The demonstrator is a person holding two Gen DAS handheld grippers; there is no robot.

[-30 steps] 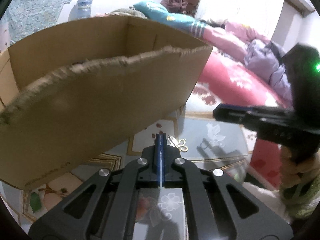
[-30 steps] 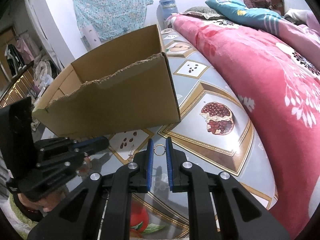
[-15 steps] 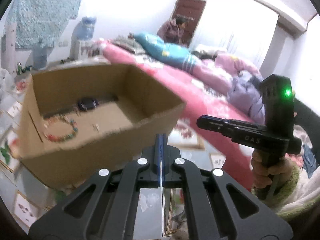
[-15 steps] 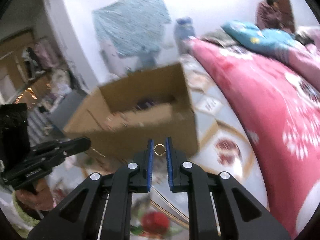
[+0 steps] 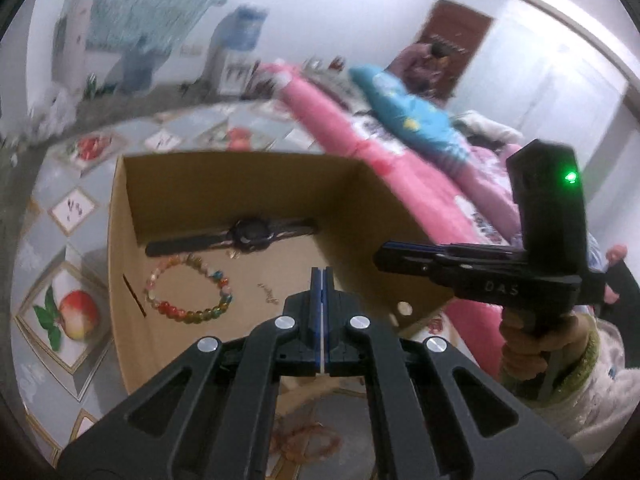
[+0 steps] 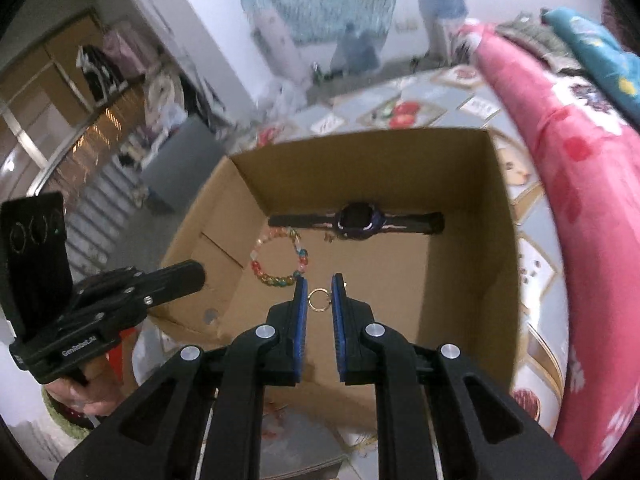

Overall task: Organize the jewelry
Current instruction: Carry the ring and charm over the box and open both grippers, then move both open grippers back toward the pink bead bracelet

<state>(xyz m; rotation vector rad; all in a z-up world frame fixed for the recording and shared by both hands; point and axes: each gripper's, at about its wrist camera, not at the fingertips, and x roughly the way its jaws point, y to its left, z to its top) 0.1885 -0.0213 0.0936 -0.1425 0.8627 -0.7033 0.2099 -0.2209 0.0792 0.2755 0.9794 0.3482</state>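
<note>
Your left gripper (image 5: 321, 276) is clenched with nothing visible in it; something brownish below its frame is too blurred to name. In the box (image 6: 460, 280) lie a bracelet (image 6: 278, 258) and a watch (image 6: 356, 220). Your right gripper (image 6: 320, 294) grasps a gold ring (image 6: 319, 300). A second ago both grippers faced the box's outer wall; now they look down into it.

A pink floral bed (image 6: 568, 128) runs along the fruit-patterned tiled floor (image 5: 76, 208); beyond its head, white walls (image 5: 340, 8), a brown door (image 5: 456, 40).
</note>
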